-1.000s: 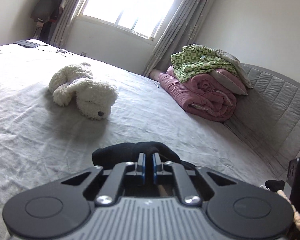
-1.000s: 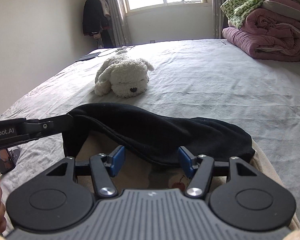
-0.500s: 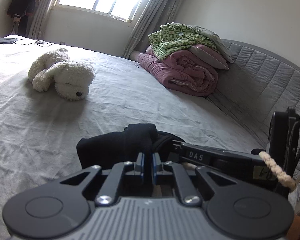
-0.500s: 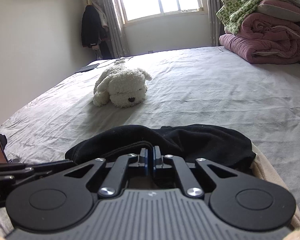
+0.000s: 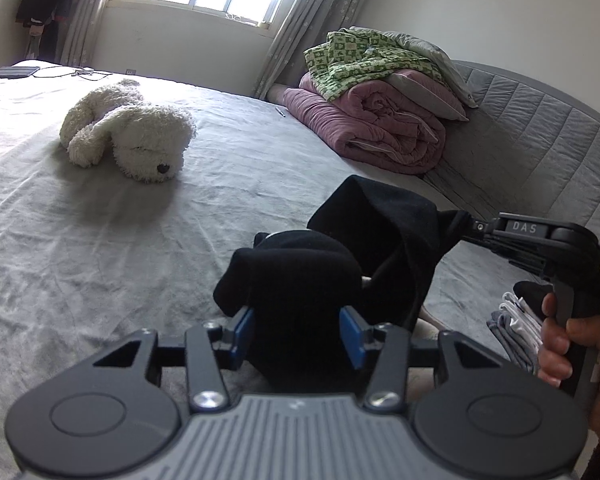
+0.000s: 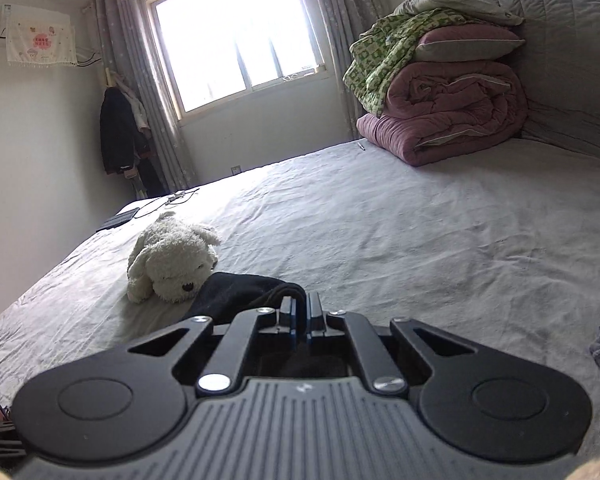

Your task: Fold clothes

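Right tongs [image 6: 300, 316] lifted, clenched on soft black garment [image 5: 300, 276] | left tongs [image 5: 300, 336] just spread, garment bunched between

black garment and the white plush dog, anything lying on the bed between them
Nothing: in the left wrist view only bare, wrinkled grey sheet lies between the black garment and the white plush dog. In the right wrist view the garment overlaps the dog.

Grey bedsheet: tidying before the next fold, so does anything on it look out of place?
A white plush dog lies on its side on the grey bedsheet, just beyond the black garment being folded. It is a toy among laundry.
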